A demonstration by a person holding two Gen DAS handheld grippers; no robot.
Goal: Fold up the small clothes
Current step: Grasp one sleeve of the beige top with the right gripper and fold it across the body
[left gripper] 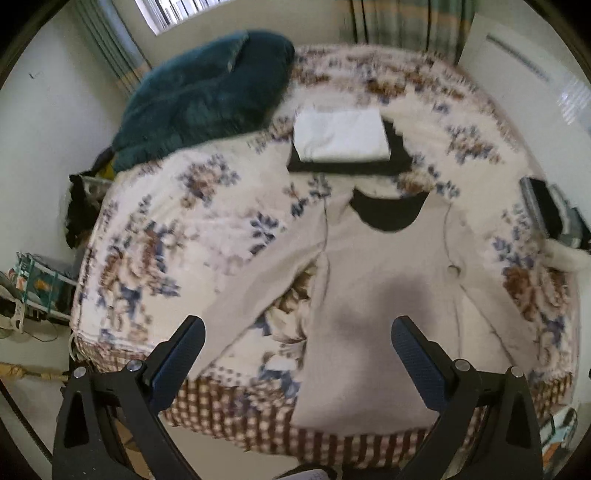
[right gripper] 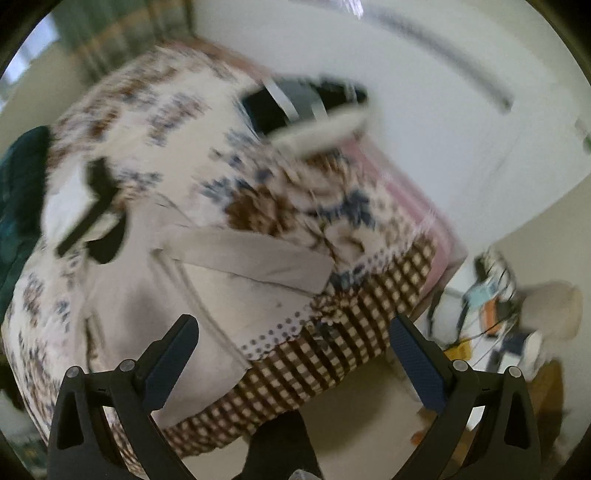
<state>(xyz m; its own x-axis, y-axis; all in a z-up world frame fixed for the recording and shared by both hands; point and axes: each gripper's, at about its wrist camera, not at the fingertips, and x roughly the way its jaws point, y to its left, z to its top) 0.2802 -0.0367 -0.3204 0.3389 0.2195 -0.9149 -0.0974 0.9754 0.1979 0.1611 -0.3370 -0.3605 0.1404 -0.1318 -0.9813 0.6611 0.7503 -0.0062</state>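
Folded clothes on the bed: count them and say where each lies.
2, stacked beyond the spread beige shirt: a white folded piece on top of a black folded piece. More may be hidden beneath.

Soft daylight enters from the window (left gripper: pixel 162 14) at far left, leaving the room evenly bright without glare. A faint grey shadow (left gripper: pixel 369 310) lies on the near cloth. Both fisheye views bend strongly at their edges; the right wrist view is heavily motion-blurred, the left only slightly soft.
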